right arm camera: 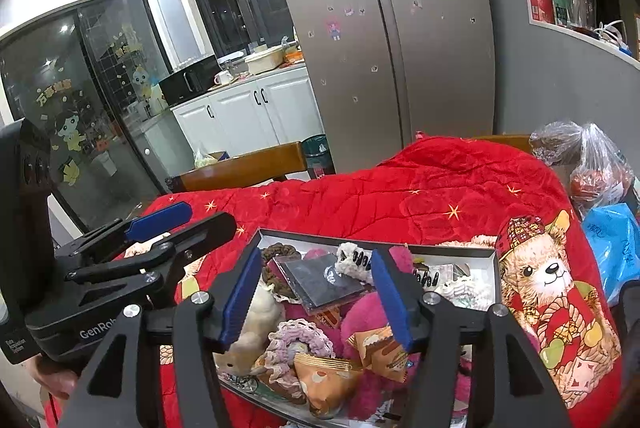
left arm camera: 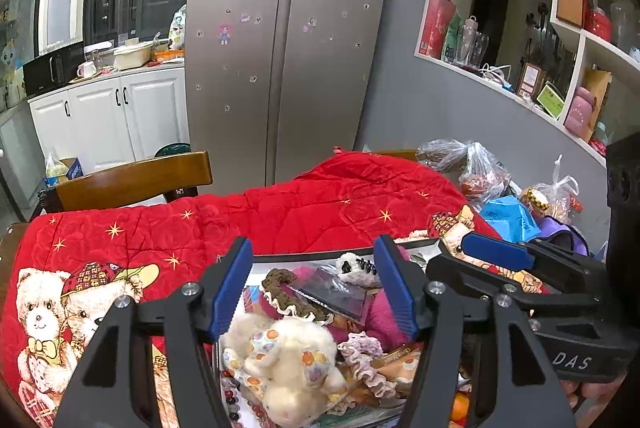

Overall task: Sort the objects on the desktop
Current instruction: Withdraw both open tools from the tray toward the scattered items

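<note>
A shallow grey tray (right arm camera: 460, 251) full of small objects lies on a red quilt (right arm camera: 400, 195). It holds a cream plush toy (left arm camera: 288, 364), crocheted scrunchies (right arm camera: 298, 342), a dark packet (right arm camera: 320, 280), orange snack packets (right arm camera: 328, 376) and pink fluffy items (right arm camera: 360, 320). My left gripper (left arm camera: 316, 288) is open and empty above the tray, over the plush toy. My right gripper (right arm camera: 316, 296) is open and empty above the tray's middle. Each gripper shows in the other's view, the left one (right arm camera: 160, 224) and the right one (left arm camera: 496, 252).
Plastic bags (left arm camera: 480, 171) and a blue bag (right arm camera: 612, 248) sit at the right of the quilt (left arm camera: 280, 220). A wooden chair back (left arm camera: 136, 179) stands behind the table. A silver fridge (left arm camera: 288, 39) and white cabinets (left arm camera: 108, 115) are farther back.
</note>
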Tool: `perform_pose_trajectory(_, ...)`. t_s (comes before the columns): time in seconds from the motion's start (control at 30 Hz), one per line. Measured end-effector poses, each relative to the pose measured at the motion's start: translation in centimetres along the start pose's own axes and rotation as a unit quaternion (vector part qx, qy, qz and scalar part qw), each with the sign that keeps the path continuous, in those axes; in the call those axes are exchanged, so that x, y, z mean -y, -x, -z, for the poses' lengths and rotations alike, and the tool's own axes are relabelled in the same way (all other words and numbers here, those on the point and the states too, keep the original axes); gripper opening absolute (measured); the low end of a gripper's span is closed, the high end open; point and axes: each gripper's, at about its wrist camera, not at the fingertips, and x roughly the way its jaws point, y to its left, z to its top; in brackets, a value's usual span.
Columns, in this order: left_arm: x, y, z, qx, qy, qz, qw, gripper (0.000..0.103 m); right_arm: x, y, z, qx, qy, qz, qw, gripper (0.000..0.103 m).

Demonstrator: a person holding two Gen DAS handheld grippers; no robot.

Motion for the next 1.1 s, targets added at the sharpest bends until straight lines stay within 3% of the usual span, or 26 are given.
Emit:
perform_pose_trajectory(0.2, 0.1, 3.0, -0.6, 0.023, 0.006, -0.005, 0.9997, 0.068, -0.8, 1.7, -0.3, 0.017, 0.004, -0.008, 1.0, 0.07)
perform_pose_trajectory(0.33, 0.6, 6.6, -0.8, 0.067, -0.004, -0.05, 0.9965, 0.085, -1.6, 3.6, -0.6, 0.023, -0.007, -0.009, 1.0, 0.086)
perform_pose_trajectory(0.5, 1.2, 11.7, 0.1, 0.085, -0.004, -0.039, 0.9956, 0.096, -2.6, 6.9, -0.6, 0.032, -0.026, -0.037, 0.998, 0.087)
perform_pose_trajectory(0.6, 1.7, 14.7, 1.3, 0.094, -0.015, -0.032, 0.9949, 0.102, -4.0, 10.2, 0.1, 0.057, -0.008, -0.027, 0.998, 0.09)
perform_pose_trajectory(0.87, 3.3, 21.6, 7.0, 0.079, -0.053, -0.013, 0.9954, 0.102, -7.8, 17.2, 5.3, 0.101, 0.069, 0.044, 0.991, 0.09)
perform_pose_trajectory(1.0, 3.9, 23.2, 11.9, 0.063, -0.056, -0.039, 0.9957, 0.102, -8.8, 19.2, 9.0, 0.104, 0.076, 0.048, 0.991, 0.09)
perform_pose_trajectory(1.1, 3.5, 23.1, 16.8, 0.037, -0.035, -0.038, 0.998, 0.102, -8.6, 20.5, 13.3, 0.113, 0.054, 0.039, 0.991, 0.09)
